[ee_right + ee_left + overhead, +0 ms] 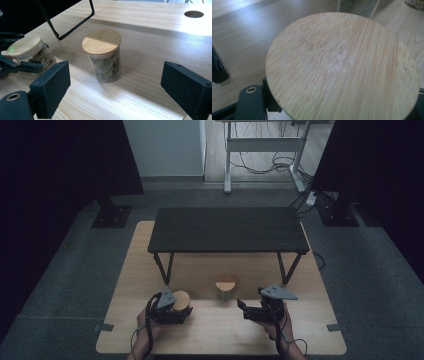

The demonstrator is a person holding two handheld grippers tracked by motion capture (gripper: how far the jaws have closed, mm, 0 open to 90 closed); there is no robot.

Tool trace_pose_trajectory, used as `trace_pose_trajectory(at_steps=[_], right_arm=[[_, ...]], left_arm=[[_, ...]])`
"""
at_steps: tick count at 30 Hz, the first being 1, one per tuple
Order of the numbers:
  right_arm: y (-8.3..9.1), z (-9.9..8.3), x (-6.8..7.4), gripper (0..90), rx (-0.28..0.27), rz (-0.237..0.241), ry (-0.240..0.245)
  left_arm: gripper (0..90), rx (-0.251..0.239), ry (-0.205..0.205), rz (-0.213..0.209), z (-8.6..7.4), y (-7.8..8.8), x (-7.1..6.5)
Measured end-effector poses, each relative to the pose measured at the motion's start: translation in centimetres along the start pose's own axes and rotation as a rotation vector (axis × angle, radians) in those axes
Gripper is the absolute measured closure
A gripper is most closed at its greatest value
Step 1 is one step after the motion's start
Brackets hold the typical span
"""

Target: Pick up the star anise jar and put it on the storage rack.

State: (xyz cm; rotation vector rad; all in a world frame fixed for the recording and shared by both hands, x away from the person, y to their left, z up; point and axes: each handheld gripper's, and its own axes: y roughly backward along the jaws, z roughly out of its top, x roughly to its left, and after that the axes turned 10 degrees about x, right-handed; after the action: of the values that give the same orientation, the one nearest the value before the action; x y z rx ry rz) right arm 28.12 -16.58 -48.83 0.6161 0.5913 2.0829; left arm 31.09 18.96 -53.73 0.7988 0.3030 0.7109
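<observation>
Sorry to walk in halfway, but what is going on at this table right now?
A person is working at a wooden table with a handheld gripper in each hand. The left gripper is shut on a glass jar with a bamboo lid. A second lidded jar, holding what look like dried leaves, stands untouched on the table in front of a low black shelf. The right gripper is open, pointed at that second jar and short of it, with nothing between its jaws.

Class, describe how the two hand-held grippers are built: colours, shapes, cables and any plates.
Both are black. The left gripper and right gripper each carry a grey three-cornered plate on top and trail a dark cable back along the forearm. In the right gripper view the jaws are blocky black pads, with a brass-coloured ringed hole at the left jaw's base.
</observation>
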Motion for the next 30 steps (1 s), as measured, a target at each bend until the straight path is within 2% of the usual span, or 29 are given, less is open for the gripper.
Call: trace_pose_trajectory(at_steps=[17, 20, 21, 24, 30], right_arm=[[-0.2, -0.1, 0.0, 8.5, 0.007, 0.0, 0.002], [-0.2, -0.1, 0.0, 8.5, 0.006, -0.001, 0.002], [-0.2, -0.1, 0.0, 8.5, 0.006, -0.001, 0.003], [-0.2, -0.1, 0.0, 8.5, 0.007, -0.001, 0.003], [-0.2, -0.1, 0.0, 8.5, 0.009, -0.004, 0.003]], left_arm=[[25.8, 0.005, 0.017, -0.036, 0.0, 0.3, 0.6], [25.8, -0.014, 0.035, -0.054, 0.0, 0.8, 0.8], [25.8, -0.028, 0.049, -0.072, 0.0, 1.2, 1.1], [25.8, -0.033, 0.053, -0.096, 0.1, 1.6, 1.3], [25.8, -0.054, 0.07, -0.106, 0.4, 2.9, 1.5]])
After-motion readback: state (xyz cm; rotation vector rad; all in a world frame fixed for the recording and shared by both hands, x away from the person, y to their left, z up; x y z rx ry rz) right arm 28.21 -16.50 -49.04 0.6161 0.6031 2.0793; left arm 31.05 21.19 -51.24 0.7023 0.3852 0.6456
